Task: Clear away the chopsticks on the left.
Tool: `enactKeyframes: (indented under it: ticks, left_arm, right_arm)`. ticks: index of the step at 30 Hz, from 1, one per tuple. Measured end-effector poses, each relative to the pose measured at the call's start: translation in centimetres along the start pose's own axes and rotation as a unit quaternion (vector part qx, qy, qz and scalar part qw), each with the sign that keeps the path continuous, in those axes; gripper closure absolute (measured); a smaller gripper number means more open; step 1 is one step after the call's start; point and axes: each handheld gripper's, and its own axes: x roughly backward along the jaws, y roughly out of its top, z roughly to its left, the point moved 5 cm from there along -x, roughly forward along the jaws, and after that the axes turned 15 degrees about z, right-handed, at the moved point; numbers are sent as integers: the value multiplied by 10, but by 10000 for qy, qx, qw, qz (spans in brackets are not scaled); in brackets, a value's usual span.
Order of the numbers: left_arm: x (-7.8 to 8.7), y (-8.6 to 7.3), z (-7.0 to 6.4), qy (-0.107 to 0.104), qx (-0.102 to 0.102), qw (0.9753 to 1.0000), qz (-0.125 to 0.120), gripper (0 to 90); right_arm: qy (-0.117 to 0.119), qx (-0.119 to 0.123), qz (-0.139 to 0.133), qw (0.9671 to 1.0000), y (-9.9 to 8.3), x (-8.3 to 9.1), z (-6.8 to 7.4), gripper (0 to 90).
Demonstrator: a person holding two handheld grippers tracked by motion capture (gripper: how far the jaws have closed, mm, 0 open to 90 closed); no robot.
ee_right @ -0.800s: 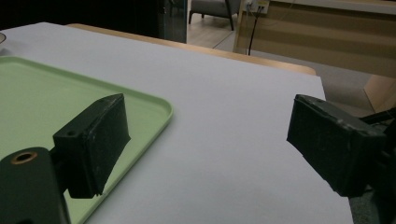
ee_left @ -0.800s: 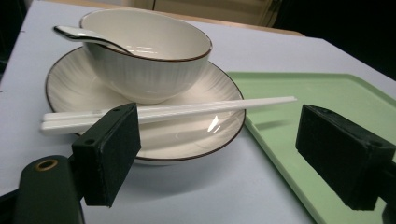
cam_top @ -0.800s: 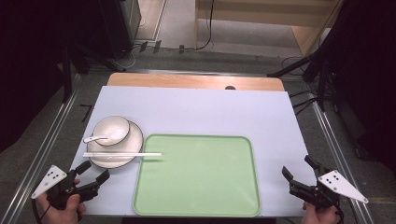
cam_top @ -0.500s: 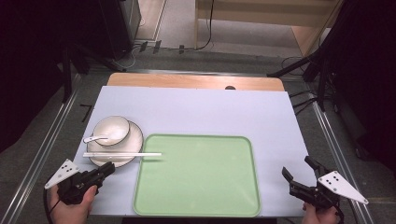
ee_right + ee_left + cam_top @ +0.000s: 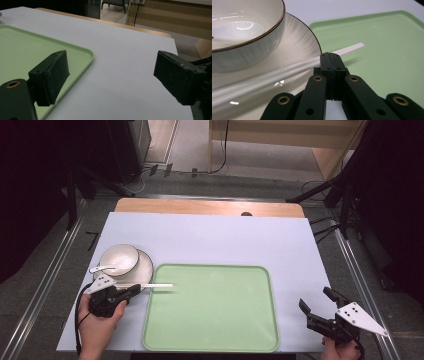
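A white bowl (image 5: pixel 119 257) with a brown rim stands on a white plate (image 5: pixel 145 264) at the table's left, with a white spoon (image 5: pixel 101 268) resting in it. White chopsticks (image 5: pixel 159 285) lie across the plate's near edge and reach over the green tray (image 5: pixel 210 315). My left gripper (image 5: pixel 136 289) is shut, its tips right at the chopsticks. In the left gripper view the closed jaws (image 5: pixel 331 55) sit just below the chopsticks (image 5: pixel 287 68), with nothing seen between them, beside the bowl (image 5: pixel 244 47). My right gripper (image 5: pixel 315 298) stands open and empty at the table's front right.
The tray is bare and lies at the front middle of the white table top (image 5: pixel 215 240). In the right gripper view my open right gripper (image 5: pixel 112 67) hovers over bare table beside the tray's corner (image 5: pixel 85 53). A wooden strip (image 5: pixel 210 207) edges the table's far side.
My left gripper was open at the front left corner; it shut, then moved up and to the right to the chopsticks at the plate's edge. The right gripper has stayed put.
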Motion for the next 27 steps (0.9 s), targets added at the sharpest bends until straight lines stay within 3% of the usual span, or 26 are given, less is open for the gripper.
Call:
enactKeyframes:
  ticks: [7,15,21,27]
  left_arm:
    - [-17,8,0,171,-44,9994,292,900]
    - [-25,17,6,240,35,9991,344,900]
    - [-36,27,11,442,93,9983,366,859]
    - [-41,30,10,562,44,9976,409,900]
  right_arm:
    - [-8,38,62,10000,-1,-1,1,129]
    - [2,32,81,10000,-2,-2,1,129]
    - [11,61,148,9999,-2,-5,2,129]
    - [15,80,166,9998,-3,-4,3,129]
